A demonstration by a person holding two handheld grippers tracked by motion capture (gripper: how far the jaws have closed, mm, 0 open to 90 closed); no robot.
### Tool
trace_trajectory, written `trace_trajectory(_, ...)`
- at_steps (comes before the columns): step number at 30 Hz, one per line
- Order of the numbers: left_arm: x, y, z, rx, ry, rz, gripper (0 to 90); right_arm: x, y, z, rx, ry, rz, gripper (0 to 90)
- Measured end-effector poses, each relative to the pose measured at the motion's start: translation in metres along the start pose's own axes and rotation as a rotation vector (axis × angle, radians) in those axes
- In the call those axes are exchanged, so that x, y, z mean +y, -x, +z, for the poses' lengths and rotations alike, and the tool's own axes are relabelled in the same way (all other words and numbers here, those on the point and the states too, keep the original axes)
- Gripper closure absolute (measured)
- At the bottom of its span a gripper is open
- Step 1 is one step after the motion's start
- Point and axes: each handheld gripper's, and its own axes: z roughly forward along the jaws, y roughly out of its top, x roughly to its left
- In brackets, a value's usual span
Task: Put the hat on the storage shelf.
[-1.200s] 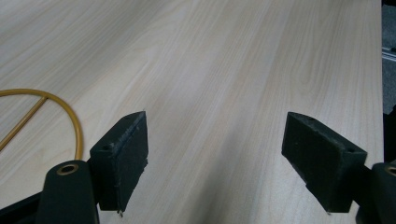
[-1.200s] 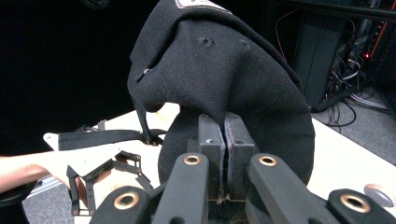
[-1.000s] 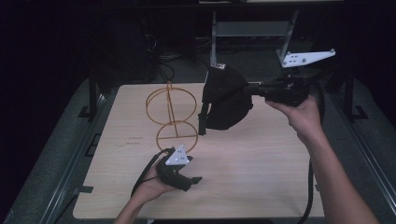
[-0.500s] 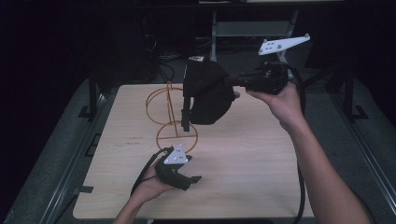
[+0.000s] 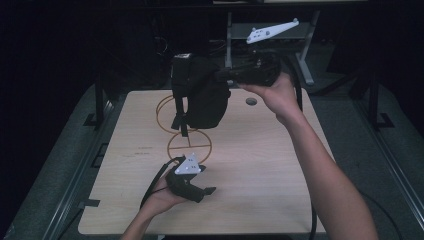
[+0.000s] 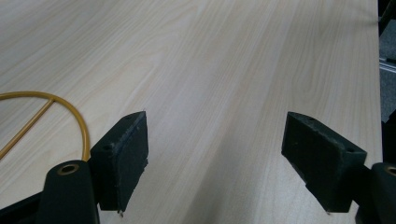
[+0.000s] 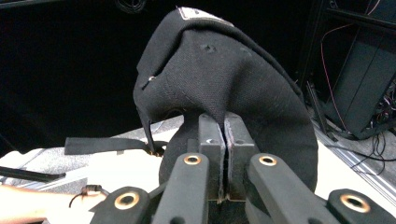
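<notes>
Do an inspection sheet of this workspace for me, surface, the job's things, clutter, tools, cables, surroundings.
Surface: pale wooden table, bare over most of its top, with a small round hole near the far edge.
Job's things: black fabric bag held up in the air above the gold wire stand, a strap dangling from it; the stand sits on the table.
Clutter: nothing seen.
Tools: right tool shut on the bag's fabric; left tool open, low over the table beside the stand's base ring, holding nothing.
Cables: one black cable trails from the left tool.
Surroundings: dark room, metal frame behind the table.
</notes>
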Motion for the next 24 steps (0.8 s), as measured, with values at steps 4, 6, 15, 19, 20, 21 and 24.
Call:
trace_trajectory(4,0.0,-0.001,0.0,-0.001,0.015,-0.01,23.0,0.009,0.003,0.01,0.023,0.002,-0.003,88.0)
trace_trajectory(6,0.0,-0.002,0.0,0.002,0.014,-0.005,23.1,0.013,0.005,0.018,0.031,0.002,-0.006,87.9)
trace_trajectory(15,0.0,-0.002,0.002,-0.009,0.013,0.008,23.3,0.026,0.012,0.048,0.085,0.01,0.011,87.8)
trace_trajectory(19,0.0,-0.002,0.0,-0.006,0.013,-0.006,23.3,0.029,0.015,0.063,0.103,0.01,0.022,87.8)
trace_trajectory(20,0.0,-0.002,0.0,-0.005,0.014,-0.008,23.4,0.029,0.015,0.067,0.104,0.007,0.024,87.7)
trace_trajectory(21,0.0,-0.003,0.0,-0.005,0.012,-0.008,23.3,0.03,0.016,0.069,0.107,0.009,0.029,87.7)
trace_trajectory(24,0.0,-0.003,0.001,0.005,0.005,0.009,23.3,0.031,0.018,0.079,0.114,0.008,0.039,87.7)
